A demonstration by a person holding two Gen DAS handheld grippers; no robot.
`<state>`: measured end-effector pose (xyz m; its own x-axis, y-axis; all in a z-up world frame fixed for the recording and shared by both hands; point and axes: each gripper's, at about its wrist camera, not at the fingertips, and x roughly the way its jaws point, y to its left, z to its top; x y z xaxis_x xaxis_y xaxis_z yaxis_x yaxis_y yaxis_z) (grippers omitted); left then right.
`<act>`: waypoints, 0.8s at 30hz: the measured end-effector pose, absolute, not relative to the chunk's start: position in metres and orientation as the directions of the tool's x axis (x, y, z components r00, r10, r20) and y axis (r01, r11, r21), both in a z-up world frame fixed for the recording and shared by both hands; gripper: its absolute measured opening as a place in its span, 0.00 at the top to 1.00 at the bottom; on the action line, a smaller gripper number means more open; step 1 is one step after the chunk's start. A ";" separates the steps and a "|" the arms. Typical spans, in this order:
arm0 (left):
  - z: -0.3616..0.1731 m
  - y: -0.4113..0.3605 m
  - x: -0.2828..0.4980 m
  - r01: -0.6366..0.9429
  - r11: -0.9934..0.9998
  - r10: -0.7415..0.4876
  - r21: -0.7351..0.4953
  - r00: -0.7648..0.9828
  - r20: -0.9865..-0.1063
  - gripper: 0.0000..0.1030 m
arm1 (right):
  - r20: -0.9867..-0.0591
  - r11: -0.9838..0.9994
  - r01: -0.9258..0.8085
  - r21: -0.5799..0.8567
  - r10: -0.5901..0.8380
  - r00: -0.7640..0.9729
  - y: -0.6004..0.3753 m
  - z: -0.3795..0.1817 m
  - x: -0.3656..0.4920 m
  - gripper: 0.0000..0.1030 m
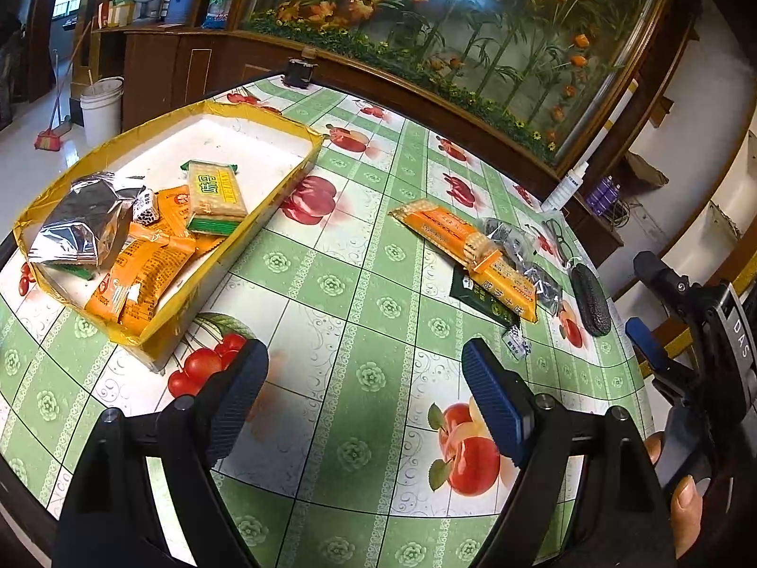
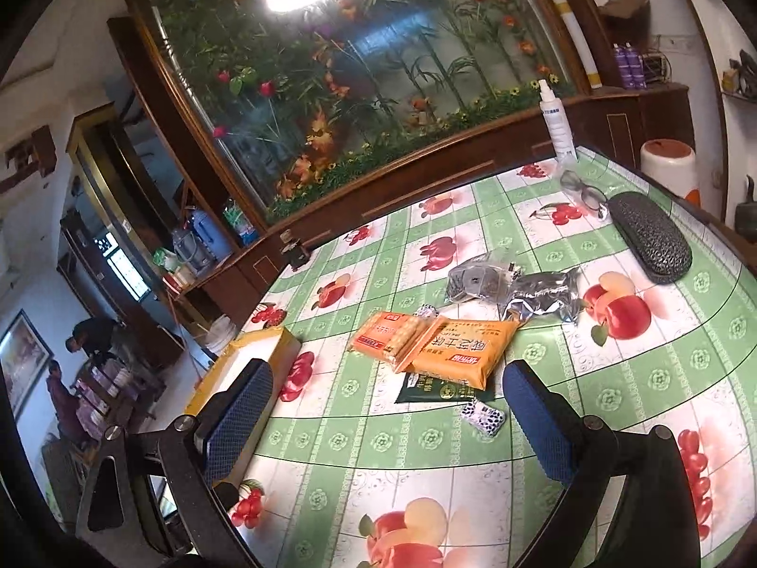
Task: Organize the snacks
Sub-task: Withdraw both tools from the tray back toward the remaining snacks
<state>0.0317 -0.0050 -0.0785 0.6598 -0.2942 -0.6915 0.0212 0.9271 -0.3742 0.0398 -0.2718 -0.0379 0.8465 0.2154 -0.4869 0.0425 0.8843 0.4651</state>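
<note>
On the fruit-print tablecloth (image 1: 359, 284) I see two groups of snacks. Upper left of the left wrist view: yellow box (image 1: 265, 208) holding a silver bag (image 1: 80, 227), orange packs (image 1: 142, 279), a green-ended cracker pack (image 1: 215, 199) and a small spotted candy (image 1: 145, 208). Right of centre in the same view: loose pile (image 1: 478, 255), well apart from the box.

My left gripper (image 1: 364, 397) hangs over bare cloth at the lower centre, fingers wide apart, nothing between them. At the right edge of that view I can see the right gripper (image 1: 662, 312) and a hand (image 1: 681, 492) on its grip.

Right wrist view: my right gripper (image 2: 388, 421) has its blue pads (image 2: 236, 421) spread wide, empty. The loose pile lies just beyond them, mid-frame: two orange cracker packs (image 2: 454, 345) overlapping, a dark green sachet (image 2: 426, 390) partly under them, a second spotted candy (image 2: 482, 419) nearest the right pad, two silver packets (image 2: 544, 298) further up. Upper right: glasses case (image 2: 650, 241), spectacles (image 2: 584, 189), spray bottle (image 2: 556, 123). The box corner shows at centre left, behind the left pad.
</note>
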 end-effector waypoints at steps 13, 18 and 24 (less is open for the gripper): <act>-0.078 -0.006 0.032 0.020 0.950 -0.245 -0.313 0.667 -0.703 0.18 | -0.490 0.933 0.029 0.359 0.162 0.857 -0.266 -0.037 0.035 0.04; -0.074 -0.007 0.030 0.017 0.964 -0.205 -0.265 0.684 -0.701 0.18 | -0.478 0.940 0.042 0.340 0.134 0.868 -0.272 -0.037 0.030 0.04; -0.071 -0.005 0.027 0.006 0.979 -0.150 -0.205 0.703 -0.695 0.18 | -0.396 0.954 0.067 0.293 0.057 0.917 -0.284 -0.037 0.017 0.04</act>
